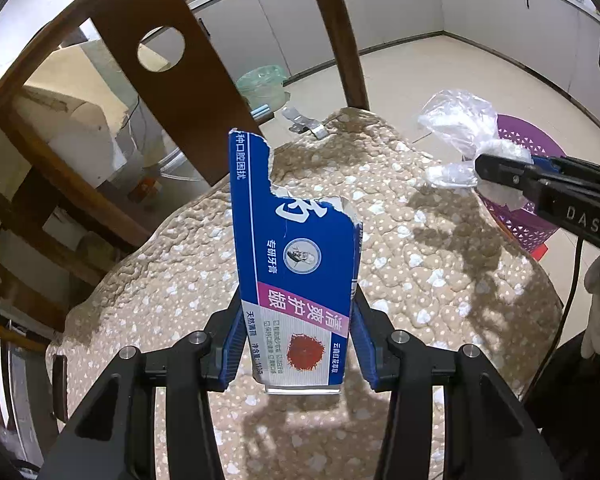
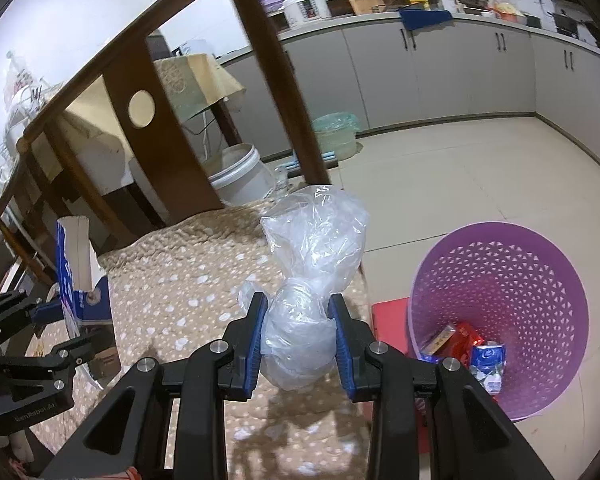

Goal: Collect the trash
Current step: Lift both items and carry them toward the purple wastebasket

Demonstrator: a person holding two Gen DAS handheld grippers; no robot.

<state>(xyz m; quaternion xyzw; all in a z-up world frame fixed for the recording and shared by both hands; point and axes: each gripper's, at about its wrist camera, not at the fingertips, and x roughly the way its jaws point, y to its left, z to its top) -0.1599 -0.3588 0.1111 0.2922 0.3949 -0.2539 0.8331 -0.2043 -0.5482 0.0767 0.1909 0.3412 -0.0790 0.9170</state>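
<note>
Standing upright, torn end up, the toothpaste box (image 1: 296, 268) is clamped in the left jaws; the right jaws grip a plastic bag (image 2: 306, 300).

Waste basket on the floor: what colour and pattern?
Purple plastic waste basket, triangular-hole lattice; clearest in right wrist view.

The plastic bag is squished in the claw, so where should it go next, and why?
Probably a short carry to the right, until it hangs over the purple basket. The right gripper is shut on the bag, which is above the cushion's edge, and the basket on the floor beside it already holds other trash. The left gripper holds the torn box, which can wait.
</note>
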